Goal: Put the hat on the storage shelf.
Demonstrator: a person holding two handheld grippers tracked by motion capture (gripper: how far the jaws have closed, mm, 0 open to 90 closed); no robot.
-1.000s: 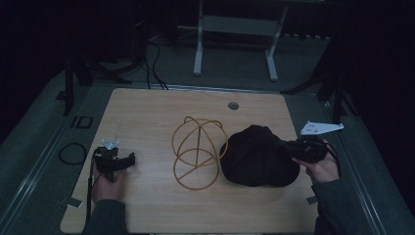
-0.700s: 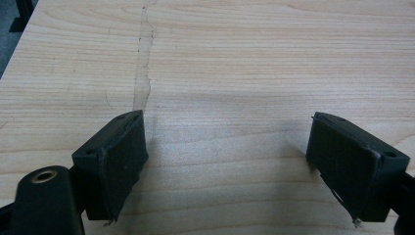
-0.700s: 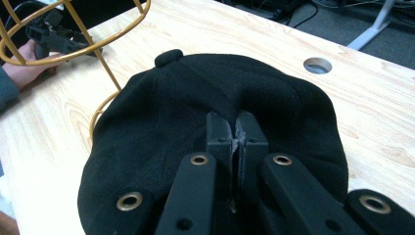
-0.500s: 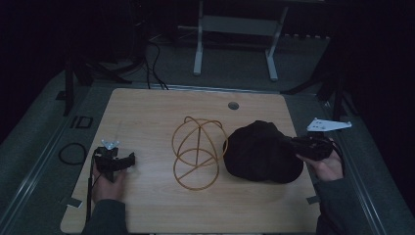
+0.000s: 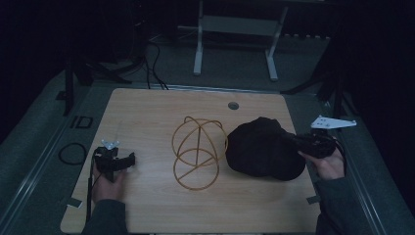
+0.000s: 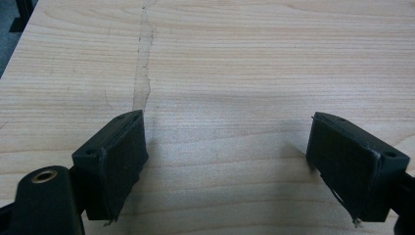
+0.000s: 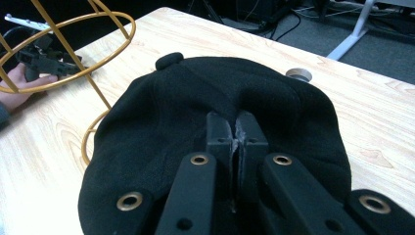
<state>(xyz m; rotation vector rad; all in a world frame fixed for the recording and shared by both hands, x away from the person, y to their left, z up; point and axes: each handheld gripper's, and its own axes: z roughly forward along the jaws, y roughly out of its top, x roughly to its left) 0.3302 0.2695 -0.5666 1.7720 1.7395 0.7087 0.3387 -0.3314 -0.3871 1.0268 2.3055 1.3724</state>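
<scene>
Shifted slightly rightward since a second ago, the soft black fabric cap lies on the light wooden worktop beside the gold wire globe-shaped frame, its rim pinched by the right hand-held gripper. Unmoved, the left hand-held gripper gapes empty.

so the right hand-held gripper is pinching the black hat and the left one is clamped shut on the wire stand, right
Not quite. The right hand-held gripper is indeed shut on the black hat, but the left hand-held gripper is open over bare table, as the left gripper view shows. In the high view it sits apart from the wire stand.
</scene>
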